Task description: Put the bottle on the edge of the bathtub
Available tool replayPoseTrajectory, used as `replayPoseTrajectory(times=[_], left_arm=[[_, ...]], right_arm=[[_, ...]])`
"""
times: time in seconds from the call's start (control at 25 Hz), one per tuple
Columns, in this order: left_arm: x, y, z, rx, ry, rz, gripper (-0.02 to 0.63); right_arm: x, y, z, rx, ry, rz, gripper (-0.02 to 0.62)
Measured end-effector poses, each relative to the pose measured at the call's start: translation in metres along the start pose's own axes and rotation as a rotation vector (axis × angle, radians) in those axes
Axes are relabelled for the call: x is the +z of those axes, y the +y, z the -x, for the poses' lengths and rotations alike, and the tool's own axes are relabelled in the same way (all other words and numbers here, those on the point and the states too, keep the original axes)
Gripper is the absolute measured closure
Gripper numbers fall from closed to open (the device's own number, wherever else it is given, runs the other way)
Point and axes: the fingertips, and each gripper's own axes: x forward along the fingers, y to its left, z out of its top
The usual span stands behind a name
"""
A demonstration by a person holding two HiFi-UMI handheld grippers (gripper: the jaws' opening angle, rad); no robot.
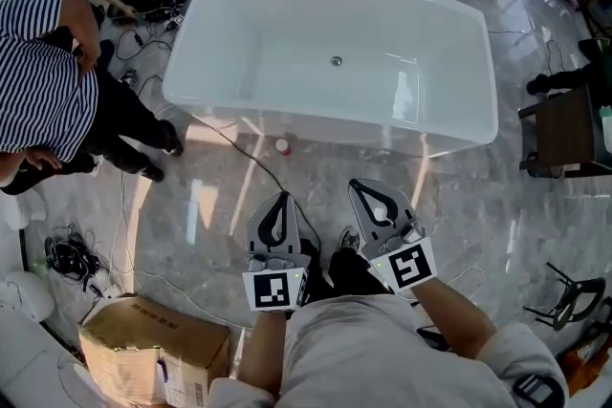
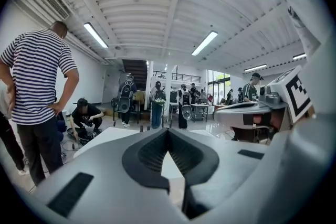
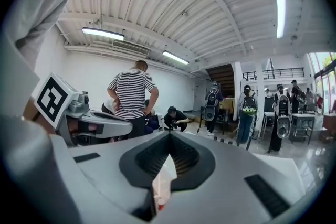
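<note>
**Bottle waiting on the floor, both claws empty**

The large white freestanding bathtub [image 1: 196,53] is standing ahead of both claws on the grey marble floor [image 1: 478,205], and its broad flat rim is lying bare. The left claw [image 1: 280,201] and the right claw [image 1: 361,189] are hanging side by side, well short of the tub. Each is showing its jaws pressed together with nothing between them. The small white bottle with a reddish cap [image 1: 283,146] is sitting upright on the floor, just ahead of the left claw and close against the tub's near wall.

The pickup is judged as not yet begun. One claw is going to need to spread its jaws, drop towards the floor, close round the bottle and then carry it up onto the rim just beyond.

- The person in a black-and-white striped shirt [image 1: 43,81] is standing far to the left of the left claw, clear of the path.
- The brown cardboard box [image 1: 153,349] is lying behind and to the left of that claw.
- The dark chair [image 1: 564,129] is standing well off to the right of the right claw.
- The thin black cable [image 1: 239,148] is trailing across the floor, passing just left of the bottle. It looks like the one thing a low reach could snag.
</note>
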Motion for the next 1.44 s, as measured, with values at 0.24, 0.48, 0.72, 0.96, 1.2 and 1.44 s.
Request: replayPoseTrajectory(times=[0.24, 0.48, 0.72, 0.96, 1.2, 1.44], left_arm=[[0.031, -0.016, -0.007, -0.015, -0.036, -0.04, 0.595], [0.053, -0.031, -0.007, -0.021, -0.091, -0.043, 0.595], [0.06, -0.025, 0.0, -0.006, -0.113, -0.046, 0.595], [0.064, -0.017, 0.004, 0.007, -0.111, -0.058, 0.595], [0.06, -0.019, 0.006, 0.008, -0.102, -0.056, 0.595], [0.06, -0.017, 0.008, 0.007, -0.104, -0.059, 0.595]], right_arm=[[0.045, -0.012, 0.009, -0.025, -0.073, 0.043, 0.589], [0.059, -0.013, 0.022, -0.015, -0.073, 0.074, 0.589], [0.061, -0.016, 0.029, -0.057, -0.067, 0.058, 0.589], [0.057, -0.014, 0.029, -0.059, -0.052, 0.067, 0.589], [0.052, -0.014, 0.03, -0.063, -0.036, 0.071, 0.589], [0.055, -0.017, 0.029, -0.085, -0.044, 0.043, 0.589]])
